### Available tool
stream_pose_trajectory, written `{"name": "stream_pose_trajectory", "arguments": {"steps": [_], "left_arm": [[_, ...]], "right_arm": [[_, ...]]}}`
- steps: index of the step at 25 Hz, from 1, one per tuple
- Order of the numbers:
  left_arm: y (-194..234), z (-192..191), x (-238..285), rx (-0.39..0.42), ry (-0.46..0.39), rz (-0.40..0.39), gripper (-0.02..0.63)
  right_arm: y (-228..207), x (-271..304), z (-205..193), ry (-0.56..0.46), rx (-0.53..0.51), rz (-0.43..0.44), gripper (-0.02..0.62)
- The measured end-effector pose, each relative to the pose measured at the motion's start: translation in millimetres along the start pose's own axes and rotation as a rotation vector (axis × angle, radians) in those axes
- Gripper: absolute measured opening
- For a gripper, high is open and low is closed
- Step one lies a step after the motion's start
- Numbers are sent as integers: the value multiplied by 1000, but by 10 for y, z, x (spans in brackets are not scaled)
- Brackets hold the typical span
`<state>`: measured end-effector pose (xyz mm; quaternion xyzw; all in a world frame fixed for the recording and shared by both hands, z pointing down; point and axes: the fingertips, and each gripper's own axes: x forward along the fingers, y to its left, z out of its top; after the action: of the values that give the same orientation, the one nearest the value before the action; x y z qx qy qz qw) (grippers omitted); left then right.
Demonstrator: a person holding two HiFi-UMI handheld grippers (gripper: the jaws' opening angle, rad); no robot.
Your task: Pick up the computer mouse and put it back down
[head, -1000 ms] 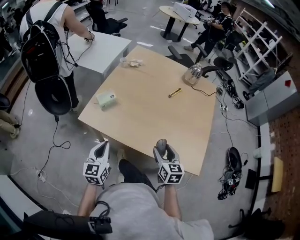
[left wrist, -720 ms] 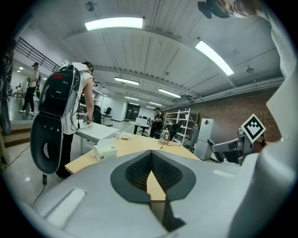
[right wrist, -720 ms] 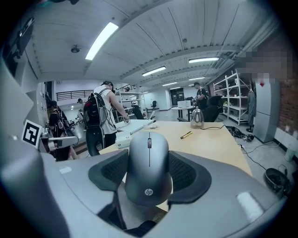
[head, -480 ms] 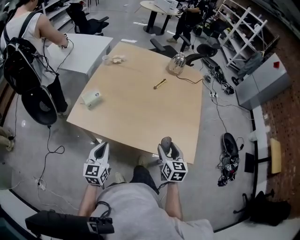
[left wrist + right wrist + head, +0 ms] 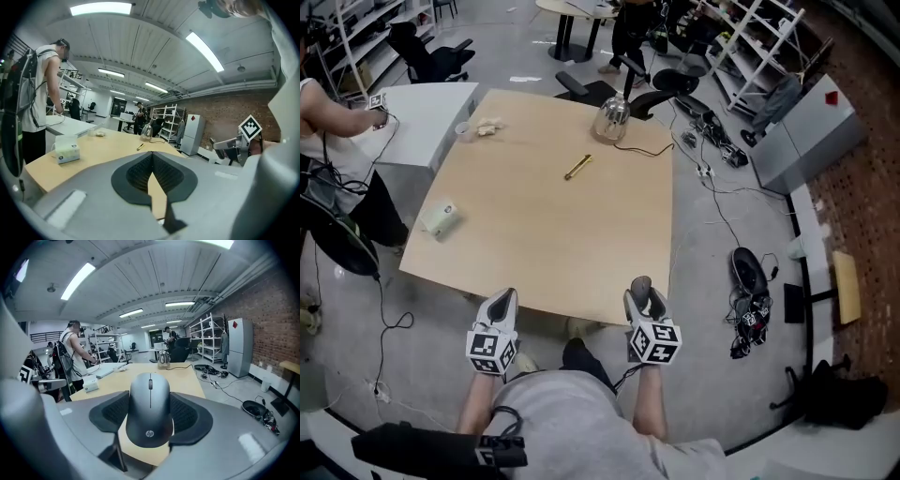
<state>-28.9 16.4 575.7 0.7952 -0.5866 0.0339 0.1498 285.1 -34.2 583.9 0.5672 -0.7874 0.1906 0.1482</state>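
Note:
A dark grey computer mouse point(image 5: 150, 408) sits clamped between the black pads of my right gripper point(image 5: 151, 416), held in the air just off the near edge of the wooden table point(image 5: 154, 373). In the head view the mouse point(image 5: 641, 289) pokes out ahead of the right gripper point(image 5: 644, 300), near the table's point(image 5: 544, 225) front right edge. My left gripper point(image 5: 499, 307) hangs below the table's near edge. Its jaws are closed on each other with nothing between them, as the left gripper view shows for the left gripper point(image 5: 152, 173).
On the table lie a white tissue box point(image 5: 442, 218), a gold pen-like stick point(image 5: 577, 167), a glass kettle point(image 5: 611, 119) with a cable, and a cup with crumpled paper point(image 5: 480, 127). A person point(image 5: 328, 141) stands at a white table on the left. Cables and bags litter the floor at right.
The head view has swung left, so the table has drifted right and down. Both grippers keep their places; the mouse stays in the right one.

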Motion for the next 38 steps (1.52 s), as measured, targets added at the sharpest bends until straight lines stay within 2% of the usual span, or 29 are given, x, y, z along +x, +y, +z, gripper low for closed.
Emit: {"name": "stream_pose_trajectory", "arguments": {"steps": [6, 17, 27, 38], "left_arm": [[-381, 113, 456, -5, 9, -5, 20], [-559, -5, 1086, -7, 56, 39, 20], [-668, -24, 1422, -10, 65, 101, 20], [-898, -46, 1579, -1, 90, 120, 20]], "right_arm": [[-447, 181, 174, 24, 1, 21, 276], [-1030, 926, 383, 56, -23, 68, 276], [-1373, 1519, 385, 106, -65, 121, 276], [-1655, 2131, 286, 187, -118, 135, 276]]}}
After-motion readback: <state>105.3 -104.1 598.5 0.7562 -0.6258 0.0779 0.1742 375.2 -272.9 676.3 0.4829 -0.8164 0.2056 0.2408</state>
